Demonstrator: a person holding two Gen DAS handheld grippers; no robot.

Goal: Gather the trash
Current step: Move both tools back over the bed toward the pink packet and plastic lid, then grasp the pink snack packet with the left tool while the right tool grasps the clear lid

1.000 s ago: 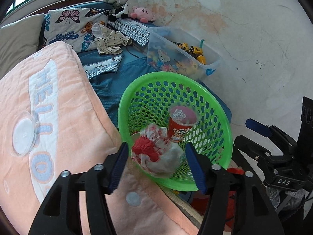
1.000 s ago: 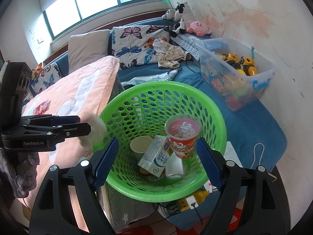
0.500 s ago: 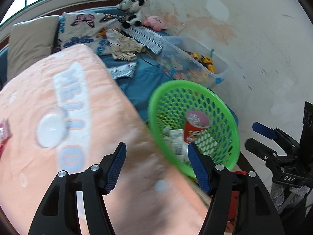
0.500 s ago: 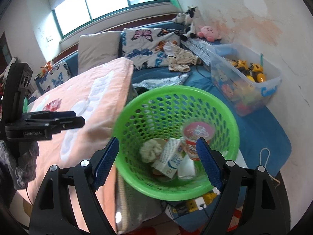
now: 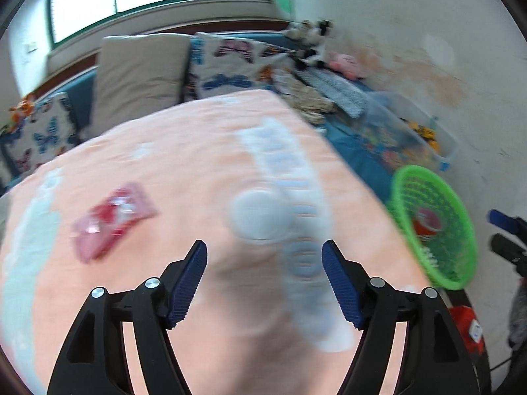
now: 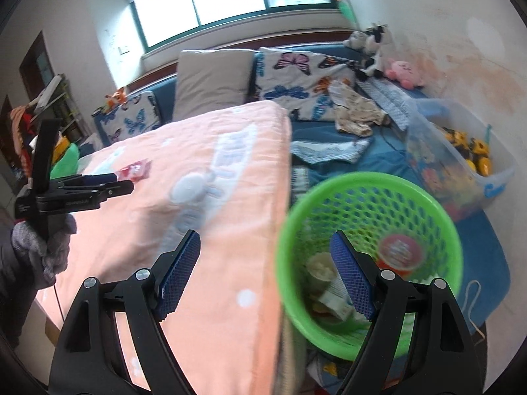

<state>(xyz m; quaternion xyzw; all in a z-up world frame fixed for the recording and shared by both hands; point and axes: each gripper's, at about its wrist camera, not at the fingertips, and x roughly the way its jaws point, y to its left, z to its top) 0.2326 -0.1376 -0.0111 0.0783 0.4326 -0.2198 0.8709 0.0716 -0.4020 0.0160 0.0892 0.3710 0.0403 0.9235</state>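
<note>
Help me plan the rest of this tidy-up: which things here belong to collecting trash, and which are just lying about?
Belongs to the job:
- red wrapper on the peach blanket
- green basket holding a red cup and other trash
- left hand-held gripper, open and empty

Just lying about:
- toy bin
- butterfly pillow
- pink plush

Motion blur smears the pale lettering on the peach fleece blanket [image 5: 204,177], leaving it unreadable in both wrist views. Near the blanket's left edge, a red and white plastic wrapper [image 5: 113,219] is too blurred to read. The round green perforated plastic basket [image 6: 369,191] is also blurred; the black arm of the right gripper [image 6: 265,265] hides some of its contents.
</note>
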